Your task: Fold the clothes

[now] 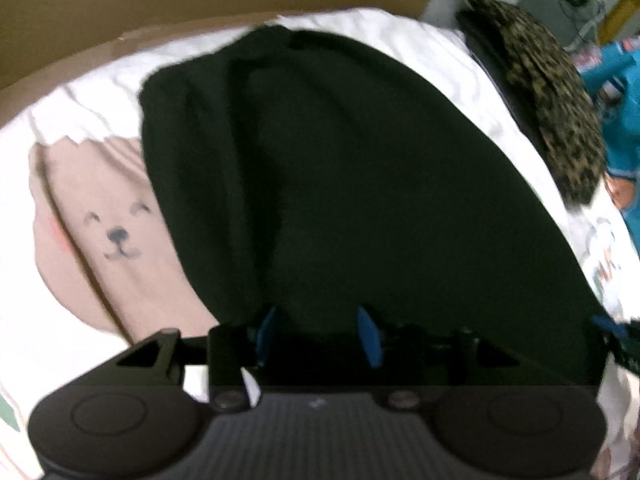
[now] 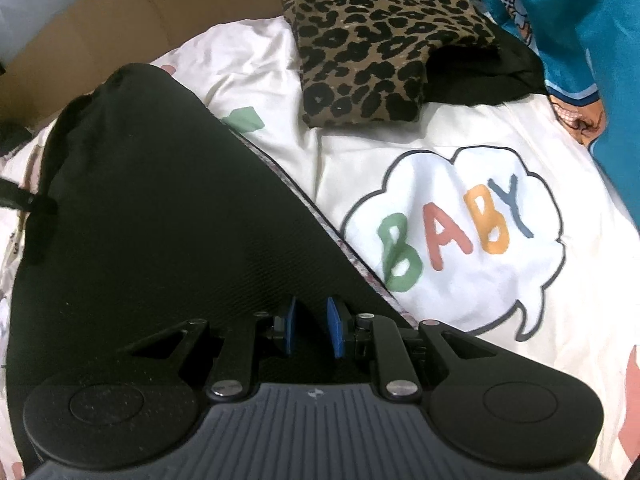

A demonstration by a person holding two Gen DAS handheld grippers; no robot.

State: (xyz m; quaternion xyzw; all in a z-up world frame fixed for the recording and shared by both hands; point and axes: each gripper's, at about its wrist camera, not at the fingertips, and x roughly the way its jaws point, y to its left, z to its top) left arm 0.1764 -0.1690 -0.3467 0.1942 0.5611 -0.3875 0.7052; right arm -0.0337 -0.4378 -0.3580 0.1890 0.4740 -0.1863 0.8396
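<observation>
Left tool (image 1: 318, 334) part open over black garment (image 1: 340, 168); right tool (image 2: 314, 326) narrow, grip unclear.

A white bed cover (image 2: 460, 128), creased, spreads across both views. Printed on it is a cloud-shaped speech bubble (image 2: 452, 236) with "BABY" in green, pink, orange and blue letters, and farther up a small green patch (image 2: 244, 118). In the left wrist view the cover bears a pinkish-brown round shape with a smiling bear face (image 1: 116, 236). Brown cardboard (image 2: 132, 12) stands along the far edge of the bed. A teal cloth with a cartoon print (image 2: 592, 40) lies at the right edge
</observation>
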